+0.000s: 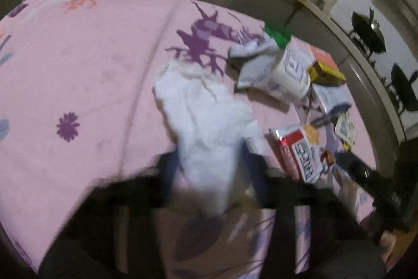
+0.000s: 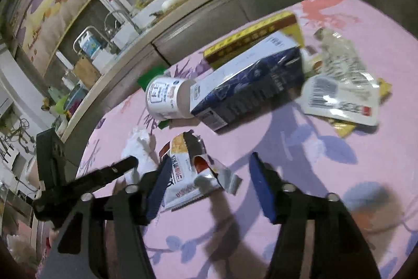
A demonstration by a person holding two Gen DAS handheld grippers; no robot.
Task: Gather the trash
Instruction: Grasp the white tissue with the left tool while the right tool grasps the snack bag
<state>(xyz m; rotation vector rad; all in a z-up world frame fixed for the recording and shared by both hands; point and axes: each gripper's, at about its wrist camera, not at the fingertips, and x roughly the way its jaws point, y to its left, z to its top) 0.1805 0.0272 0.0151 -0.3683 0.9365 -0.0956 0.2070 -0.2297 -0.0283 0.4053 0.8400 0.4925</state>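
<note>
The left tongs are clamped on a crumpled white tissue, lifted over the pink floral surface, so by my judgement one piece of trash is in hand and next needs carrying to a bin, none visible. The right tongs gape wide, empty, just behind a torn snack wrapper they could close on. Beyond them lie a white cup, navy carton and barcoded pouch; their printing is unreadable.
</note>
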